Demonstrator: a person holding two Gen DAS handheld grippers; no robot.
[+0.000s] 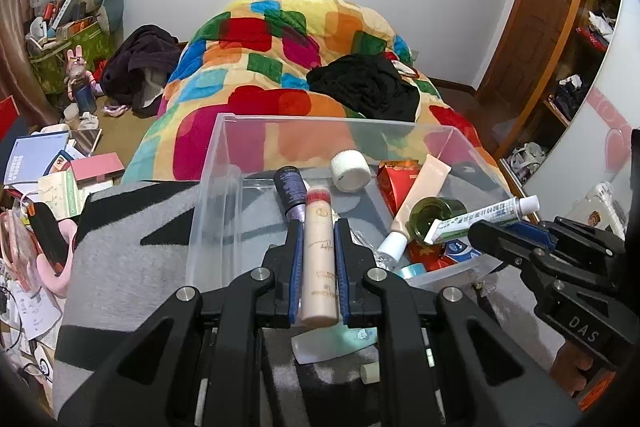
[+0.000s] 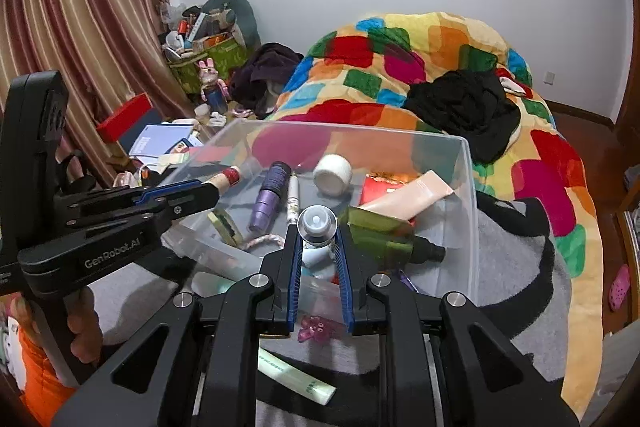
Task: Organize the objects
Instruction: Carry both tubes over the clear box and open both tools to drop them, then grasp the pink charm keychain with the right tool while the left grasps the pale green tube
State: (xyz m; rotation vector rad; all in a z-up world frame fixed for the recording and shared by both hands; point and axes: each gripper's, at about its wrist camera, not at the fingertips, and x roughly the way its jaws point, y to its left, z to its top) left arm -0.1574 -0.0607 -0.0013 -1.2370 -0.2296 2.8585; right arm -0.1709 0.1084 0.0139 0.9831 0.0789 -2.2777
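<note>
Judged well under way, not finished: already lying inside the clear bin (image 1: 320, 121) were a purple bottle (image 1: 291, 193), a white jar (image 1: 351, 171), a peach tube (image 1: 420, 195), a green bottle (image 1: 434, 219) and a red packet (image 1: 394, 183), all loose and unsorted. Left outside on the grey blanket (image 2: 520, 267), near side of the bin: a pale green tube (image 2: 296, 375) and a small pink trinket (image 2: 316, 327), plus a teal sachet (image 1: 340, 341) and a cream stub (image 1: 370, 373) under the left gripper (image 1: 319, 227). Two more items in transit, so several placements estimated to remain. Left gripper closed down narrow on a beige bottle (image 1: 320, 267), pads flat on both its sides; bottle held above the bin's near wall, long axis running along the fingers, red cap aimed forward into the bin, base back toward the wrist. Right gripper (image 2: 318, 231) pinched part-way on a white ointment tube (image 1: 484, 219), jaws angled in at the tips; tube hovering over the bin's right near corner, just above the green bottle. Tube's long axis also along the fingers but reversed: cap back toward the wrist camera, crimped end forward toward the bin's middle. Could not tell whether either item touched anything below.
</note>
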